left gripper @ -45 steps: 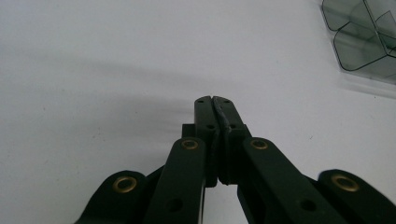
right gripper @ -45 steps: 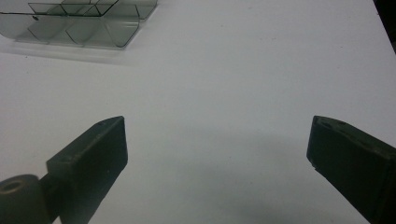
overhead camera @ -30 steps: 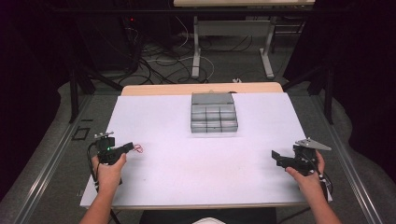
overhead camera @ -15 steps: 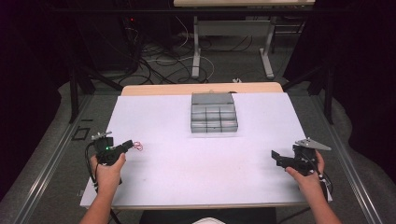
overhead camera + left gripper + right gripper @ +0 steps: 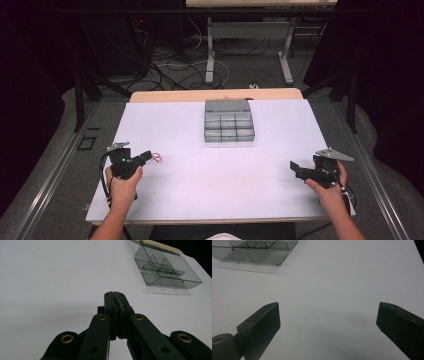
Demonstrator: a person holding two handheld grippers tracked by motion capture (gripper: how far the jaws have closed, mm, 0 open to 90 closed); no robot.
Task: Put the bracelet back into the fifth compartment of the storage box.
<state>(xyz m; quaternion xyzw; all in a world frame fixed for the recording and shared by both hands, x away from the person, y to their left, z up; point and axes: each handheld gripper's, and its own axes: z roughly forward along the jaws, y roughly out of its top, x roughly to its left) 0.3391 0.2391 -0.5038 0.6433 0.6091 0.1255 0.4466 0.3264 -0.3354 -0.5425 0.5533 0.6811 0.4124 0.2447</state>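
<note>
My left gripper [image 5: 148, 155] is at the table's left side, a little above the white top. In the left gripper view its jaws [image 5: 115, 294] are pressed together. A small red loop [image 5: 157, 158], thin like wire or a band, sits right at the jaw tips in the high view; the jaws hide it in the left gripper view. My right gripper [image 5: 294, 167] is at the table's right side, low over bare table. It stands wide open [image 5: 328, 315] with nothing between its fingers. A grey clear box [image 5: 229, 125] with several compartments lies at the middle back.
The white table top [image 5: 215, 175] is ringed by a metal frame. A wooden strip [image 5: 215, 95] runs behind the box. Cables and table legs lie on the floor beyond. The box [image 5: 166, 268] is far right in the left gripper view and top left [image 5: 254, 250] in the right gripper view.
My left gripper has shifted a little to the right and the red loop has gone with it. The right gripper has stayed where it was, open.
</note>
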